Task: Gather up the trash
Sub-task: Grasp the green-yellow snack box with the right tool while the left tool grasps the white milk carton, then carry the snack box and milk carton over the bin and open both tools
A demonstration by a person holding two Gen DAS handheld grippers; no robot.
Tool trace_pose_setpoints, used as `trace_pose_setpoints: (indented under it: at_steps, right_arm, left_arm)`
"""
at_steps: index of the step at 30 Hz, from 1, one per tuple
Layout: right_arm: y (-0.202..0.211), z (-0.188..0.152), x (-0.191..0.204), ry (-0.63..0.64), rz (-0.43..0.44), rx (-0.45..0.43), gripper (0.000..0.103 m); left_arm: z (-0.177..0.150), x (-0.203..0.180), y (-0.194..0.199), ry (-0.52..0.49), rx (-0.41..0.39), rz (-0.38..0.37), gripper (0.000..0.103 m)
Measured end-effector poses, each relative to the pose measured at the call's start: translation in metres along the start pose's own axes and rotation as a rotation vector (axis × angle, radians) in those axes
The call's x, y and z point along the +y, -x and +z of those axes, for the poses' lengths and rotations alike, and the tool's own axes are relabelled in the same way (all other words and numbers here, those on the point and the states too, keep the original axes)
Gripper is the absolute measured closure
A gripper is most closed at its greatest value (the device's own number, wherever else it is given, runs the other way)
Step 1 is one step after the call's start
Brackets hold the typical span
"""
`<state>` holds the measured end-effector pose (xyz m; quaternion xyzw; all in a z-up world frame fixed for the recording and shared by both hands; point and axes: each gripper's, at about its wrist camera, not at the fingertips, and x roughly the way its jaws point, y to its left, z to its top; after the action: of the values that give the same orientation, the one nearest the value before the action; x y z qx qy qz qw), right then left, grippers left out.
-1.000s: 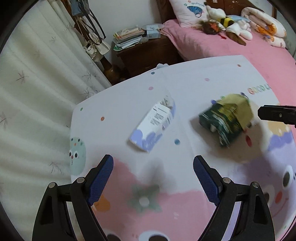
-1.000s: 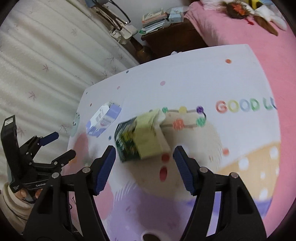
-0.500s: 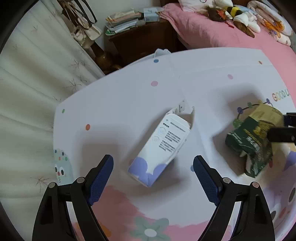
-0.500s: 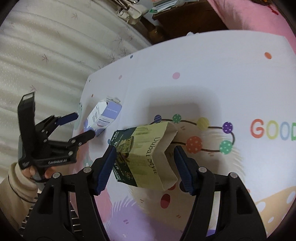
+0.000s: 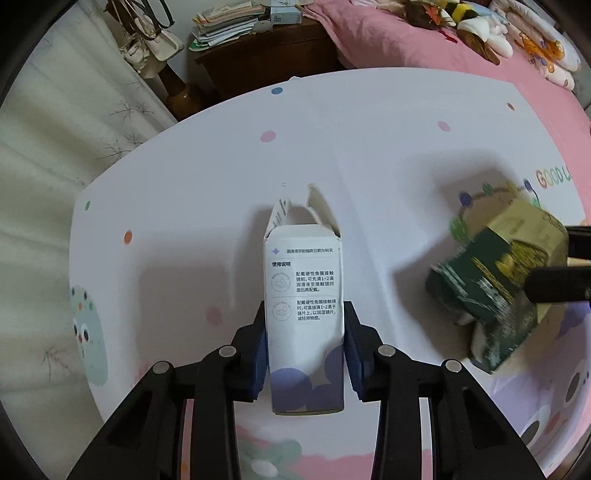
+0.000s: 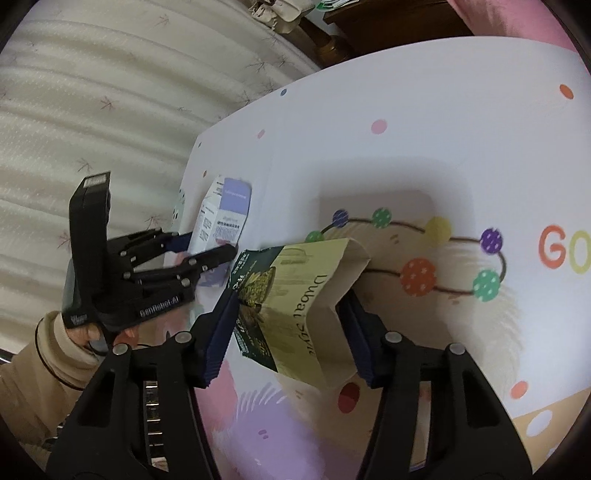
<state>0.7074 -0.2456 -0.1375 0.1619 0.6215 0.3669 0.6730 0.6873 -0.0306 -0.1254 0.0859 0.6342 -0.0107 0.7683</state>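
Observation:
A white carton with a purple base and printed text (image 5: 304, 295) lies on the patterned tablecloth (image 5: 221, 184), its torn flaps pointing away. My left gripper (image 5: 304, 350) is shut on its lower sides. The right wrist view shows that same left gripper (image 6: 210, 251) clamping the white carton (image 6: 225, 210). A dark green and tan snack box (image 6: 291, 295) sits between my right gripper's blue pads, and the right gripper (image 6: 288, 332) is shut on it. In the left wrist view this green box (image 5: 495, 288) is blurred at the right, with black right fingers (image 5: 554, 284) on it.
Cream curtains (image 5: 37, 177) run along the table's left edge. Behind the table stand a dark nightstand with stacked papers (image 5: 258, 48), hanging bags (image 5: 155, 44) and a pink bed with plush toys (image 5: 461, 22). A hand in a beige sleeve (image 6: 44, 350) holds the left gripper.
My left gripper moved forward around the white carton and shut on it. My right gripper shut on the green box, which now looks raised off the cloth.

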Motion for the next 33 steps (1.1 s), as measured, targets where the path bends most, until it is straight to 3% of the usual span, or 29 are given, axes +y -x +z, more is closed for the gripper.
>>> trace_pose_setpoints:
  at_steps: [9,14,20,27,33]
  right_arm:
    - [-0.003,-0.036,0.022,0.019,0.043,0.017,0.074]
    - [0.0,-0.063,0.043,0.032,0.055,-0.027,0.087]
    - [0.004,-0.097,0.076,0.072,-0.001,-0.065,0.089]
    - [0.022,-0.161,0.127,0.102,-0.033,-0.12,0.09]
    - [0.029,-0.243,0.179,0.077,-0.082,-0.184,0.09]
  left_arm:
    - [-0.08,-0.028,0.035,0.094,-0.045,-0.089,0.068]
    - [-0.116,-0.04,0.054,0.118,-0.083,-0.071,0.068]
    - [-0.147,-0.048,0.084,0.144,-0.123,-0.073,0.068]
    - [-0.21,-0.036,0.127,0.18,-0.169,-0.11,0.068]
    - [-0.297,-0.019,0.165,0.161,-0.215,-0.15,0.068]
